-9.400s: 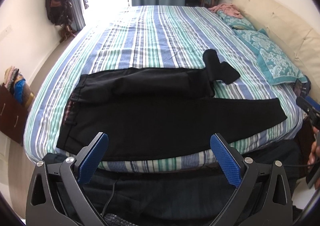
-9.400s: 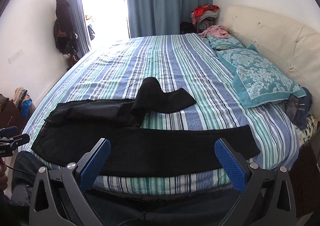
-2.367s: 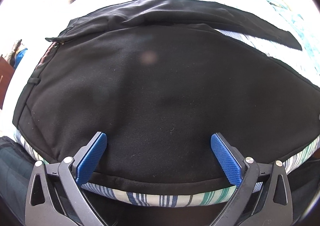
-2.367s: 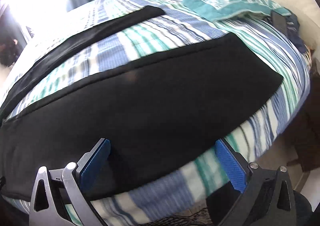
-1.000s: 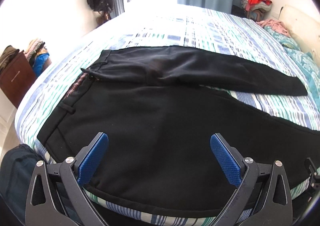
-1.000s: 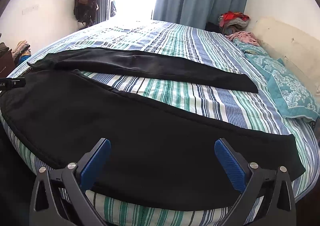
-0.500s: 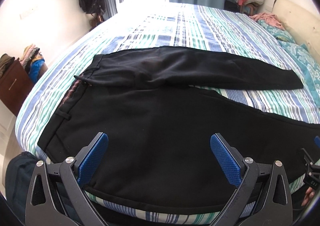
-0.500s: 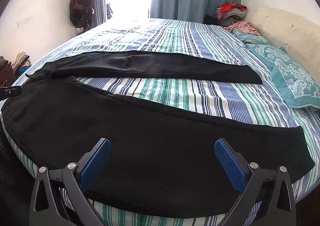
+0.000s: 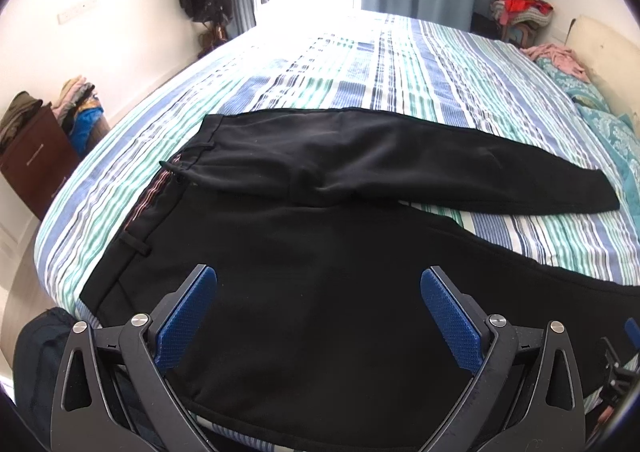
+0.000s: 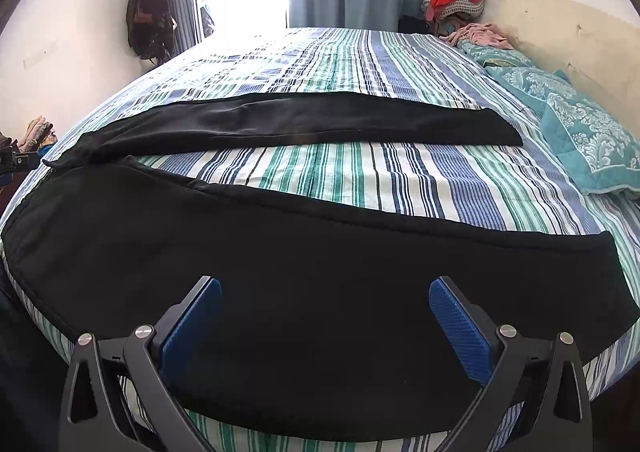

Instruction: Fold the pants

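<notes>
Black pants [image 9: 320, 252] lie spread flat on the striped bed [image 9: 360, 63], waistband at the left and both legs running to the right in a V. The far leg [image 10: 304, 123] lies straight, and the near leg [image 10: 320, 292] runs along the bed's front edge. My left gripper [image 9: 318, 316] hovers open above the seat and upper thigh of the pants, holding nothing. My right gripper [image 10: 324, 322] hangs open over the near leg, close to its hem end, also holding nothing. Part of the right gripper [image 9: 620, 368] shows at the left wrist view's lower right edge.
Teal patterned pillows [image 10: 580, 131] and a cream headboard [image 10: 560, 47] line the bed's right side. A brown drawer unit with clothes on top [image 9: 36, 155] stands left of the bed. Bags hang on the far wall [image 10: 148, 11]. Bare striped sheet stretches beyond the pants.
Both grippers have drawn back and risen slightly from the pants over the last second, staying open. The far leg, bunched up 9.4 s ago, now lies straight. The pants have not moved lately.
</notes>
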### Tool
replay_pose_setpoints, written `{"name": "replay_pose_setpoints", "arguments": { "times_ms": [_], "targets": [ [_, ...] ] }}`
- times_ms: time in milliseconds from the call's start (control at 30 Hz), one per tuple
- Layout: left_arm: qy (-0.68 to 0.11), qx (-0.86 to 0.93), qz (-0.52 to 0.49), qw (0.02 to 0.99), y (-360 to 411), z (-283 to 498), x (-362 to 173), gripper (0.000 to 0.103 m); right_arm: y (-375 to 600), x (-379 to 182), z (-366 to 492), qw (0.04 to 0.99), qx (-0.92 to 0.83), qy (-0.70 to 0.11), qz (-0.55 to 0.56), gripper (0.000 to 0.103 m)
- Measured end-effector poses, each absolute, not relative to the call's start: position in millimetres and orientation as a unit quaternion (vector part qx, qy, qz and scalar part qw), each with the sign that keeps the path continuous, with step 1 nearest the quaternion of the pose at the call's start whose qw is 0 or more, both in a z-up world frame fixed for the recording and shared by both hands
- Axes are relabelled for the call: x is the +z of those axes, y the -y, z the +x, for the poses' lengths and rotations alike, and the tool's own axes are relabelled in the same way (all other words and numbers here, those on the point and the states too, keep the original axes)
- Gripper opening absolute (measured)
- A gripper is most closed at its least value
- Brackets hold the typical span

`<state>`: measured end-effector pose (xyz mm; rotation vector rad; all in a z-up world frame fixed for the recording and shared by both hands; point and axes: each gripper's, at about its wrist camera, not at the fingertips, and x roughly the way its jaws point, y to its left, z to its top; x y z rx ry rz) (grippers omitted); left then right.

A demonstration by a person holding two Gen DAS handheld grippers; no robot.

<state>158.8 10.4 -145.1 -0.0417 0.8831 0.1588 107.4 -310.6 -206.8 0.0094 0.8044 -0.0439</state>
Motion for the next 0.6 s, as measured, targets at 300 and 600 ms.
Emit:
{"name": "replay_pose_setpoints", "arguments": {
  "times_ms": [300,600],
  "targets": [
    [-0.448,0.008,0.072,0.891,52,137,-176,0.102,359,-170,101,0.942,-0.063,-0.323,0.056,0.103],
    [-0.433,0.012,0.033,0.901,53,184,-170,0.102,487,-157,242,0.905,-0.058,-0.422,0.000,0.103]
  ]
}}
